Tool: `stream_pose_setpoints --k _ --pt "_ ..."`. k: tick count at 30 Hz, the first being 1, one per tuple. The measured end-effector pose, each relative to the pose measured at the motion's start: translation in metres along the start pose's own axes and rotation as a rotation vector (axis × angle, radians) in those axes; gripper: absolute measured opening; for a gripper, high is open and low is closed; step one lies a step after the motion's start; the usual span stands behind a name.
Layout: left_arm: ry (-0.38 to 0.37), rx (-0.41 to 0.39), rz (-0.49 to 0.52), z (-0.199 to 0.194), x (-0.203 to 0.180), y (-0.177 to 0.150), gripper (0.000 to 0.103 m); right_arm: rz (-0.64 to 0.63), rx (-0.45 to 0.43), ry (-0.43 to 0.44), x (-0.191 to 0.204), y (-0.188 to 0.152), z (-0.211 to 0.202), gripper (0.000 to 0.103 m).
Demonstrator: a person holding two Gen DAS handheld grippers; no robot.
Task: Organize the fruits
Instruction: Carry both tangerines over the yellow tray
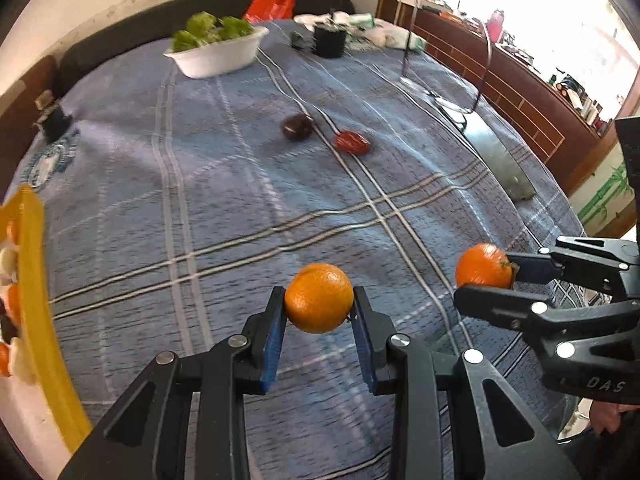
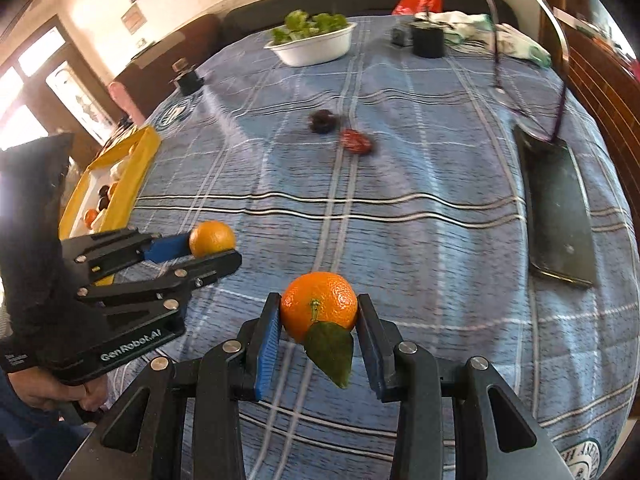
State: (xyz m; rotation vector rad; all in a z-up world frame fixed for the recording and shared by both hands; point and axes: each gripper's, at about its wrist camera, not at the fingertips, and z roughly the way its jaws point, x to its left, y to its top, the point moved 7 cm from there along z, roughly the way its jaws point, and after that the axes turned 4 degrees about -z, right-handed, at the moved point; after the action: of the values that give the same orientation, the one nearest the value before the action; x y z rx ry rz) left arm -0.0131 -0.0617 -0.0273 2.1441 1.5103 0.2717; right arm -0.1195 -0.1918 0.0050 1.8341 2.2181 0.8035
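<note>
Left gripper [image 1: 319, 308] clamps plain orange [image 1: 319, 297]; right gripper [image 2: 319, 312] clamps leafed orange [image 2: 318, 305], stem facing camera. Yellow tray [image 2: 142, 160] holds mixed fruit.

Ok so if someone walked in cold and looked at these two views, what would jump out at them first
Two oranges, one clamped in each gripper: the left gripper holds a plain orange, the right gripper an orange with a green leaf, both above the blue plaid cloth. Next, the yellow tray of fruit at the left edge, and two dark red fruits lying loose mid-table.
</note>
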Motion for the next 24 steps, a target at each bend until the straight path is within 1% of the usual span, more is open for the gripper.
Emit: stream_pose_setpoints --k 11,16,24 --pt "0.043 -0.081 -0.081 -0.035 0.040 0.005 0.031 -0.075 0.007 0.028 0.039 0.011 0.007 0.040" --pt "0.065 -0.118 -0.130 -0.052 0.064 0.005 0.031 -0.104 0.004 0.041 0.055 0.018 0.010 0.040" --pt "0.107 -0.167 -0.240 -0.083 0.114 0.000 0.031 -0.161 -0.002 0.066 0.085 0.036 0.012 0.041"
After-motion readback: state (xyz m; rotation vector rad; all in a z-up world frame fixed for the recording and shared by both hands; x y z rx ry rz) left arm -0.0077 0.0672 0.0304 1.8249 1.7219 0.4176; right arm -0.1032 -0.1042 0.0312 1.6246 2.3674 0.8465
